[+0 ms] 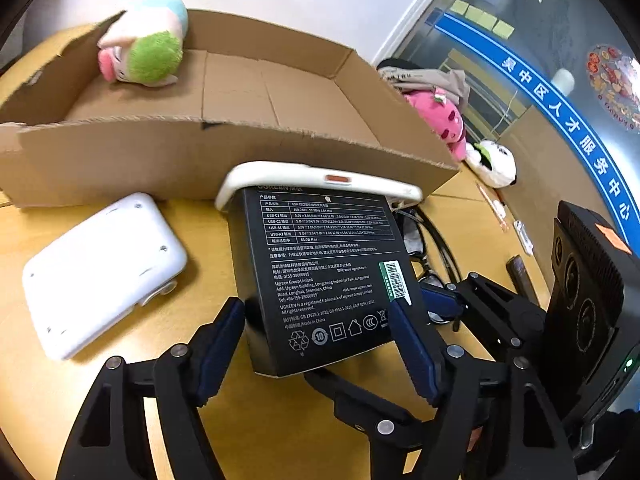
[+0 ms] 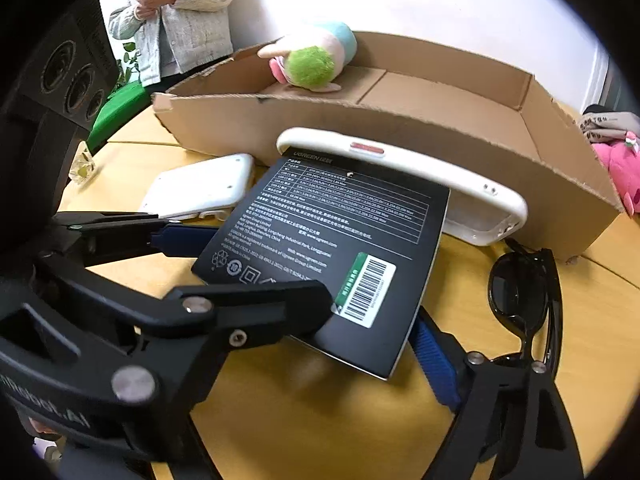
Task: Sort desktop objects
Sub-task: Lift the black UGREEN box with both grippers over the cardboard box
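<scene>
A black Ugreen charger box (image 1: 320, 276) is tilted up off the wooden table, its far end against a white phone case (image 1: 320, 180). My left gripper (image 1: 316, 324) is shut on the box's near end, one blue pad on each side. The box also shows in the right wrist view (image 2: 332, 236). My right gripper (image 2: 304, 300) straddles the same box; only its right blue pad (image 2: 434, 364) shows, so its hold is unclear. A cardboard tray (image 1: 224, 156) stands behind, with a green and pink plush (image 1: 148, 48) in its far left corner.
A white flat device (image 1: 100, 272) lies left of the box. Black sunglasses (image 2: 524, 296) lie to the right. A pink plush (image 1: 444, 120) and a white plush (image 1: 494, 162) sit past the tray's right end. A person (image 2: 180, 12) stands behind the table.
</scene>
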### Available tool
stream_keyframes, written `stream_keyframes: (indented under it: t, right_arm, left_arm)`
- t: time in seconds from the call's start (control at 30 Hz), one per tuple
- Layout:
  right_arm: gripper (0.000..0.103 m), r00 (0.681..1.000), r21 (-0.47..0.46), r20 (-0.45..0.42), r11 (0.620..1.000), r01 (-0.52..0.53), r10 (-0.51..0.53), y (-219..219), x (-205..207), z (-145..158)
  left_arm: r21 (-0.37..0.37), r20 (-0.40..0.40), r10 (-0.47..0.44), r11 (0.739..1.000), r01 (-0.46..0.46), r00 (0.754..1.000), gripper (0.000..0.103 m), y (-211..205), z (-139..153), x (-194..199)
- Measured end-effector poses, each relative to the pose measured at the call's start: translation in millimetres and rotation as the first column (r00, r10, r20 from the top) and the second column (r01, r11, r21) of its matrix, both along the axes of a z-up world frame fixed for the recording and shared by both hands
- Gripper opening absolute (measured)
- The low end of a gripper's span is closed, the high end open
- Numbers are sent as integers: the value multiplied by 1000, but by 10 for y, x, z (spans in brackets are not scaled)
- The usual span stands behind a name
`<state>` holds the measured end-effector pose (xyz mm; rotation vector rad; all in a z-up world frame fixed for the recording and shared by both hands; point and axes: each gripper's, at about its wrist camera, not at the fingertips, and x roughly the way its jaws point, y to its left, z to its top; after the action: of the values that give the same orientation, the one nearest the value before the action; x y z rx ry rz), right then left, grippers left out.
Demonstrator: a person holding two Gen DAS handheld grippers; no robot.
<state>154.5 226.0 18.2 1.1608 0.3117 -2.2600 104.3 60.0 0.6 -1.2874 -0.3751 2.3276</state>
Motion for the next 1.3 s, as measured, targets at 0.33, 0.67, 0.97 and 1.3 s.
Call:
stream_keyframes:
  t: [0.33, 0.67, 0.97, 1.3]
  right_arm:
    - [83, 993, -18, -116, 999, -29, 27, -59, 219, 454]
    - [83, 975, -54, -223, 998, -25, 12, -20, 268, 830]
    - [83, 956, -92, -291, 996, 10, -36, -4, 173, 1169]
    - [83, 927, -97, -373, 995, -1, -35, -43, -138, 1542]
  left_arm:
    - [-38, -117, 35, 999, -39, 993, 77, -71, 498, 295]
    - [-73, -225, 30, 996, -47, 974, 77, -18, 933, 341]
    - [-101, -319, 12, 994, -46, 948, 77, 87, 1333, 221]
    - [-90, -396, 5, 995, -45, 918, 77, 90, 1678, -157]
